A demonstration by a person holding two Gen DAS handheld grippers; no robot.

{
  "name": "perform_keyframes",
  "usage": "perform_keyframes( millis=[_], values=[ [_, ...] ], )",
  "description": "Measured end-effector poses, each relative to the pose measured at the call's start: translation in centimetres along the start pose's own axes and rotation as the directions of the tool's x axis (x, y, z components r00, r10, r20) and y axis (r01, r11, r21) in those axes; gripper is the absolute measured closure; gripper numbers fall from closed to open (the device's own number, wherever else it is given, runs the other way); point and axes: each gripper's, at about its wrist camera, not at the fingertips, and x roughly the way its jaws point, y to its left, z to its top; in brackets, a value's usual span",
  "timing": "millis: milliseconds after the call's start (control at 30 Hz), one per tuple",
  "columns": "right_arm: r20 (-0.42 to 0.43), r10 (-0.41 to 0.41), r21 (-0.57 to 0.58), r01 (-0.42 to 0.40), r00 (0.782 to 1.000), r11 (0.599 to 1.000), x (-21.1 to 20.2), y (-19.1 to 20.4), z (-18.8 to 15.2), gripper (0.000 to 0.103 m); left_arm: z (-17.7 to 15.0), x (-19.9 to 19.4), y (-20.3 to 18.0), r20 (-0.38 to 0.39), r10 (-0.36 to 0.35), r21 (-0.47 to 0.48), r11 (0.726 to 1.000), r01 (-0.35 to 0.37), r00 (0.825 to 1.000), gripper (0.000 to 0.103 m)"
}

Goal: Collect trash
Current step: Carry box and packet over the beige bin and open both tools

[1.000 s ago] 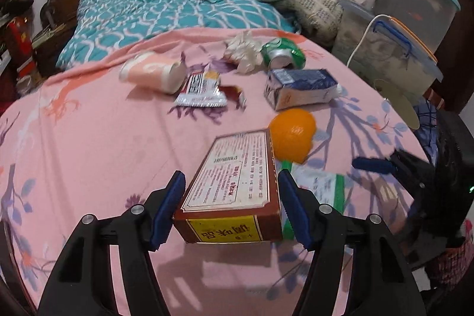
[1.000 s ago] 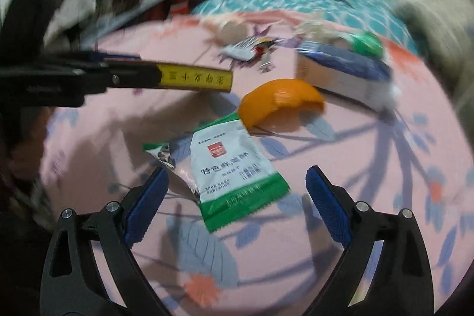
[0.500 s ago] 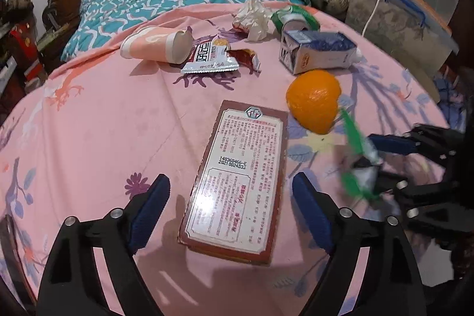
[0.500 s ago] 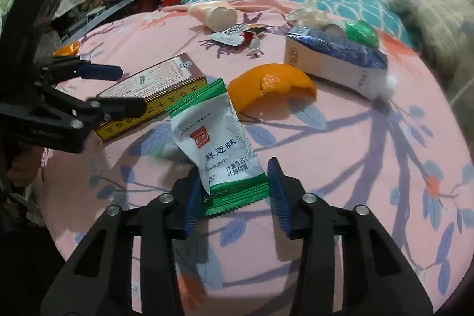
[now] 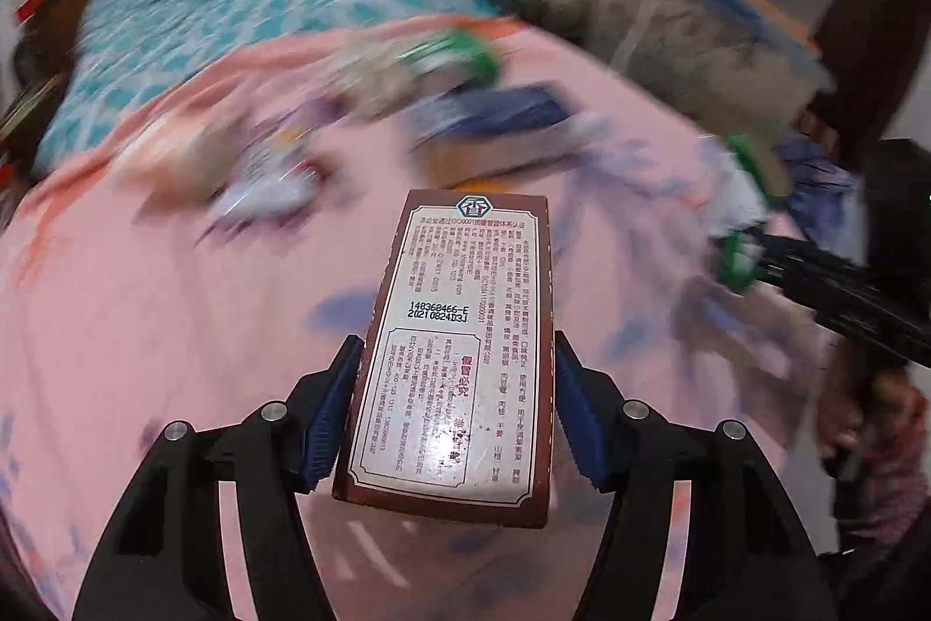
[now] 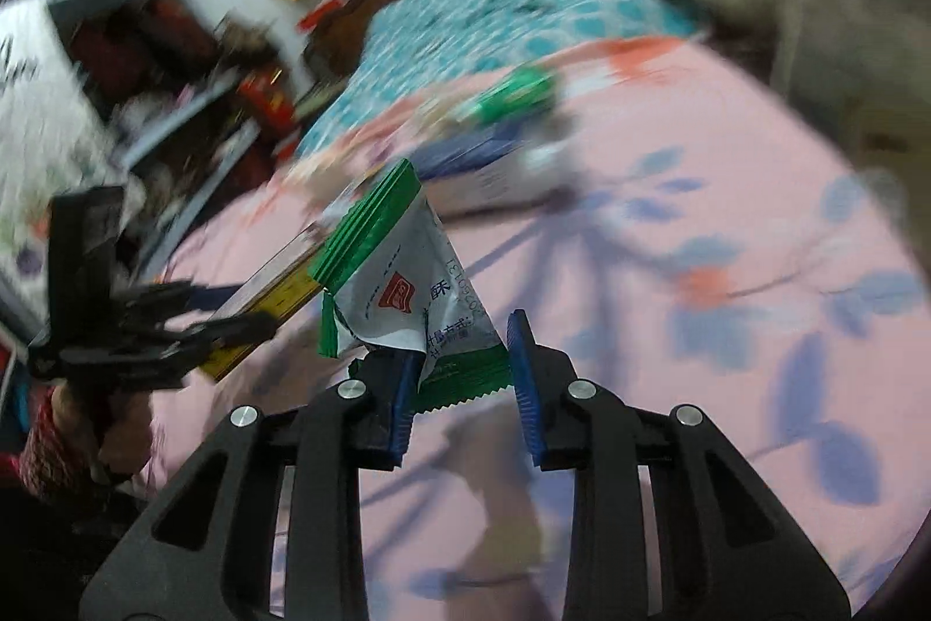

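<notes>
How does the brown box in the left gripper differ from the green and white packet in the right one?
The brown box is rigid and flat-sided; the packet is soft and crumpled. The box is brown with a white printed label; the packet is white with green ends. The left gripper clamps the box across its width; the right gripper pinches the packet's bottom end. Both are held off the pink cloth.

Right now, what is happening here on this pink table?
A person is collecting trash with two handheld grippers. The left gripper is shut on a brown box and holds it above the pink tablecloth. The right gripper is shut on a green and white snack wrapper. Other litter lies beyond, blurred.
</notes>
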Motion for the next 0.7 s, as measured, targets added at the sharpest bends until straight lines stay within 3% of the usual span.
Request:
perform_keyframes(
  millis=[133,300,333,400,533,633,667,700],
  values=[
    [0.099,-0.095,0.14,0.081,0.991,0.987,-3.8,-7.1,1.8,0.071,5.5,1.9,-6.7,0.002,-0.106,0.139,0.985,0.105,0.994,0.044],
    [0.15,-0.252,0.332,0.191,0.956,0.924,-8.1,-17.1,3.0,0.071,12.4,6.8,-16.9,-0.031,-0.226,0.31,0.924,0.224,0.974,0.044],
    [0.143,-0.283,0.367,0.215,0.948,0.905,-8.5,-19.0,3.1,0.071,13.7,8.2,-18.7,-0.054,-0.25,0.317,0.914,0.253,0.967,0.044],
    [0.128,-0.322,0.408,0.246,0.938,0.879,-8.9,-21.6,3.2,0.071,16.3,11.4,-22.2,-0.106,-0.286,0.317,0.898,0.305,0.952,0.054],
    [0.103,-0.368,0.444,0.288,0.924,0.848,-8.9,-25.0,3.8,0.067,19.3,15.9,-26.2,-0.15,-0.304,0.291,0.896,0.336,0.941,0.055],
    [0.064,-0.362,0.454,0.295,0.93,0.841,-8.1,-26.4,4.5,0.054,21.0,18.3,-27.9,-0.128,-0.295,0.288,0.903,0.32,0.947,0.053],
    [0.053,-0.363,0.454,0.301,0.93,0.839,-8.1,-26.6,4.6,0.036,21.6,18.4,-28.4,-0.107,-0.297,0.289,0.904,0.316,0.949,0.052],
    [0.059,-0.377,0.45,0.312,0.924,0.837,-8.3,-26.9,4.8,0.027,22.0,18.5,-28.5,-0.102,-0.302,0.286,0.904,0.319,0.948,0.051]
  ],
)
